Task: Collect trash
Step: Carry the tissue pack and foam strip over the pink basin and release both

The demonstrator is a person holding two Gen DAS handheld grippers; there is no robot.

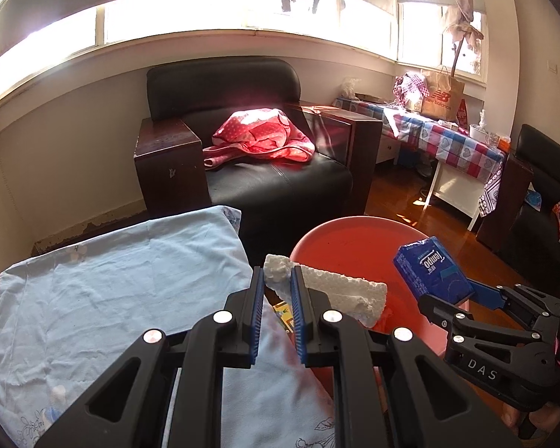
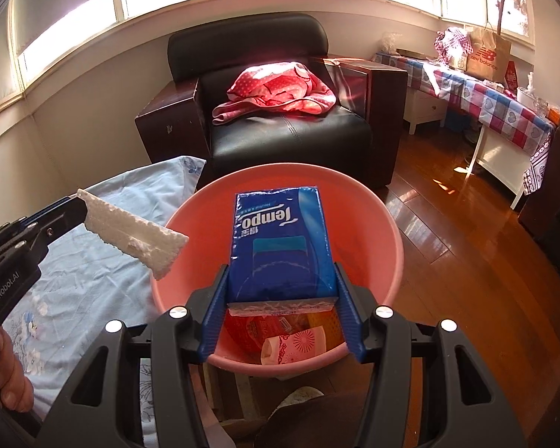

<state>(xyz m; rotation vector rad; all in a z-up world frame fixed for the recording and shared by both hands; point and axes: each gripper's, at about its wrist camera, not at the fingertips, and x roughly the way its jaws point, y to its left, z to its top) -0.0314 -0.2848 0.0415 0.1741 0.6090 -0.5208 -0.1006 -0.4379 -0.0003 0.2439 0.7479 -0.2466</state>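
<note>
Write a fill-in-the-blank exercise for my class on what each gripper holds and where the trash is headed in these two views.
1. The left gripper is shut on a white piece of ____.
2. The right gripper holds a blue tissue pack printed with the brand ____.
3. Both items hang above a basin whose colour is ____.
4. On the black armchair lies a polka-dot cloth coloured ____.

Missing words: foam; Tempo; pink; red

A home living room: black armchair (image 2: 280,112), checked-cloth table (image 2: 504,100), wooden floor (image 2: 466,261).
</note>
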